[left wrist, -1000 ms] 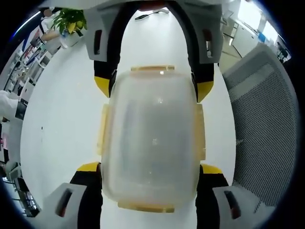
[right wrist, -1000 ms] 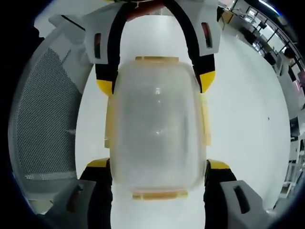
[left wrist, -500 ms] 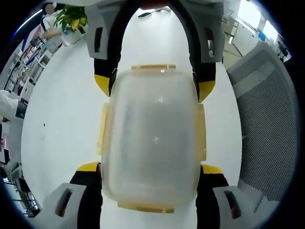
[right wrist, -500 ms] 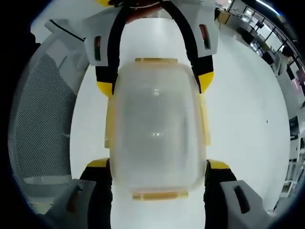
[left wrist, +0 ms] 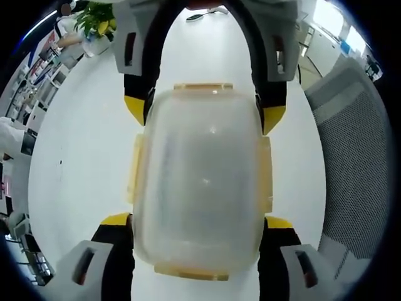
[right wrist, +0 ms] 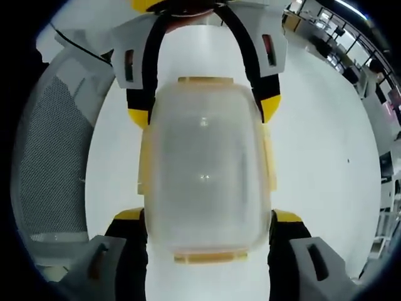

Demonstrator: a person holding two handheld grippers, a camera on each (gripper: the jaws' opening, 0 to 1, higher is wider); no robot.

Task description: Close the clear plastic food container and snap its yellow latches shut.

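Clear container (left wrist: 200, 182) mid-frame, gripped end to end: left gripper (left wrist: 197, 221) and right gripper (right wrist: 207, 216) both clamped on it.

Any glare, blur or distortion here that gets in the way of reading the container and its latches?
Left gripper view: strong fisheye bending; the container is frosted, with small glints on top, but its yellow latches stay readable; bright overexposed patch at the upper right. Right gripper view: same bending, with the container sharp while the mesh chair and the room's edges are soft; the white table looks evenly lit.
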